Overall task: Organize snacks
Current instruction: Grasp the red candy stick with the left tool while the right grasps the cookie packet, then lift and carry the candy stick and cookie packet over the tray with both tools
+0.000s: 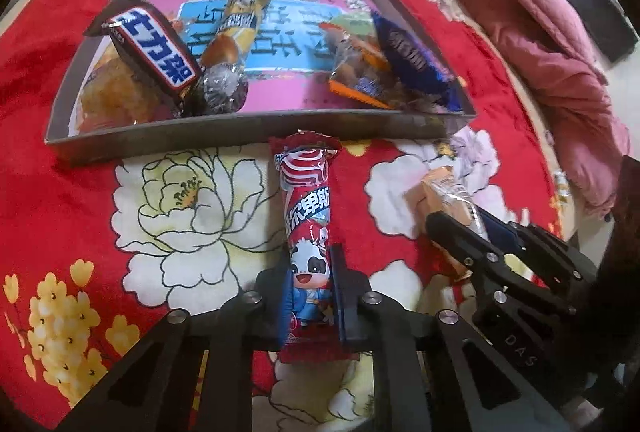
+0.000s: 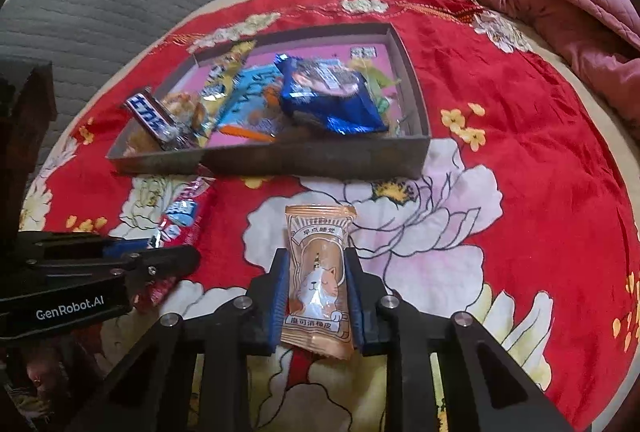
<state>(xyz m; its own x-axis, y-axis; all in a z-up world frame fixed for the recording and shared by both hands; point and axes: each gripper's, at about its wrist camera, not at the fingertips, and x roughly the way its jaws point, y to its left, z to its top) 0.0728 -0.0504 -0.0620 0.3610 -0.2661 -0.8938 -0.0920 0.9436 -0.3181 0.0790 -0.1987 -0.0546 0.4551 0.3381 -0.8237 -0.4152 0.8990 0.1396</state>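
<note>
Left to right: left gripper (image 1: 310,292) clamps the red panda packet (image 1: 306,232) near its lower end; right gripper (image 2: 318,296) clamps the peach cat packet (image 2: 320,272) mid-body. Both wrappers (light, crinkly, probably slippery) lie on the cloth (image 1: 60,192) just before the box (image 1: 248,136).

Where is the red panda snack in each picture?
Left wrist view: the panda snack is bottom centre, clamped in the left gripper, pointing up at the box.
Right wrist view: it is at lower left, mostly hidden behind the left gripper, below the box's left end.
Shared landmark: the grey box of snacks lies just beyond it in both.
</note>
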